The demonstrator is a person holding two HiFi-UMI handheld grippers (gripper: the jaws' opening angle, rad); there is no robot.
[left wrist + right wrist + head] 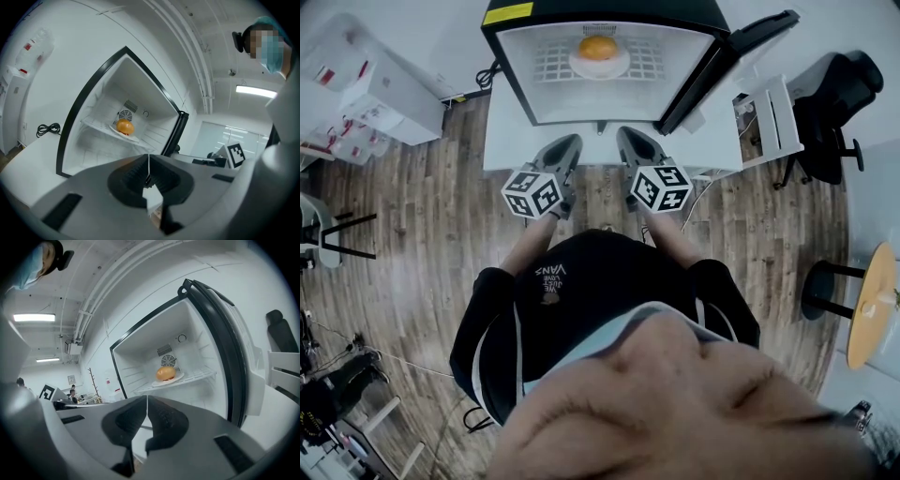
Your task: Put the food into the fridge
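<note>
The fridge [675,11] is black outside and white inside, with a yellow label [507,13] on top. The food [598,47] is orange, on a white plate [581,67]. The left gripper [569,142] and right gripper [628,139] are grey with black-and-white square markers. The table [511,141] is white; the floor [422,234] shows brown wood grain

Orange food [598,46] on a plate [600,71] in the open fridge [512,58], left tongs [571,142] and right tongs [626,135] before it.
</note>
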